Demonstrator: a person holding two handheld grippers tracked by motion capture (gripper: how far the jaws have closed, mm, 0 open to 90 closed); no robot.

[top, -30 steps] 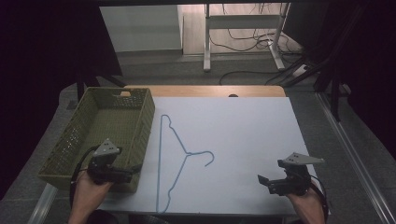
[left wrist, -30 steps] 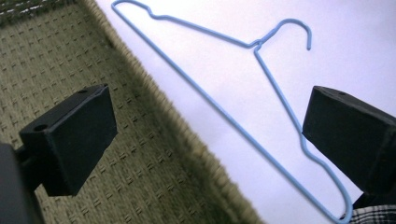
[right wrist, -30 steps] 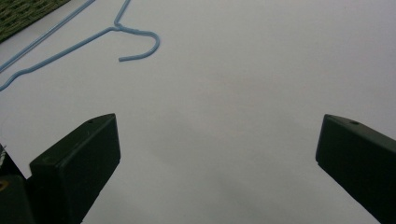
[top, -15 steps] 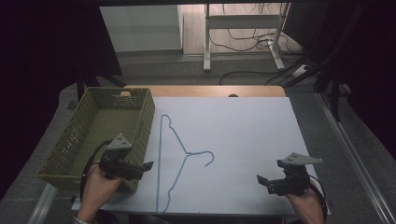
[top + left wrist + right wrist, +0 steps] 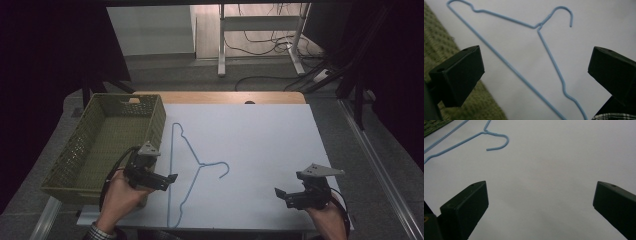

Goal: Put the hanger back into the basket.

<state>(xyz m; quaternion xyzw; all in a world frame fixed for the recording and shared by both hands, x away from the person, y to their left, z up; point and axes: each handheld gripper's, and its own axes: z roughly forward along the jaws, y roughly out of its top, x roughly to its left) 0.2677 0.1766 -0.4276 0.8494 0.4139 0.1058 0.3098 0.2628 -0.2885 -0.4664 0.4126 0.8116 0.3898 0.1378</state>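
Observation:
A light blue wire hanger [image 5: 201,165] lies flat on the white table top [image 5: 260,140], its hook pointing right. My left gripper [image 5: 169,181] is open and hovers at the hanger's long bar, just right of the green basket [image 5: 158,118]. In the left gripper view the hanger [image 5: 538,25] lies ahead of the wide-open left gripper [image 5: 536,62], with nothing between its jaws. My right gripper [image 5: 282,196] is open near the table's front right, far from the hanger. In the right gripper view the right gripper [image 5: 541,195] is over bare table, the hanger's hook [image 5: 505,141] beyond it.
The green woven basket [image 5: 436,42] stands on the table's left side with nothing visible inside. A strip of wooden table edge [image 5: 220,97] shows at the back. Beyond the table, desk legs and cables [image 5: 260,45] sit on the floor.
My left gripper has moved right, from the basket's near corner to the hanger's long bar. The right gripper and the hanger have stayed put.

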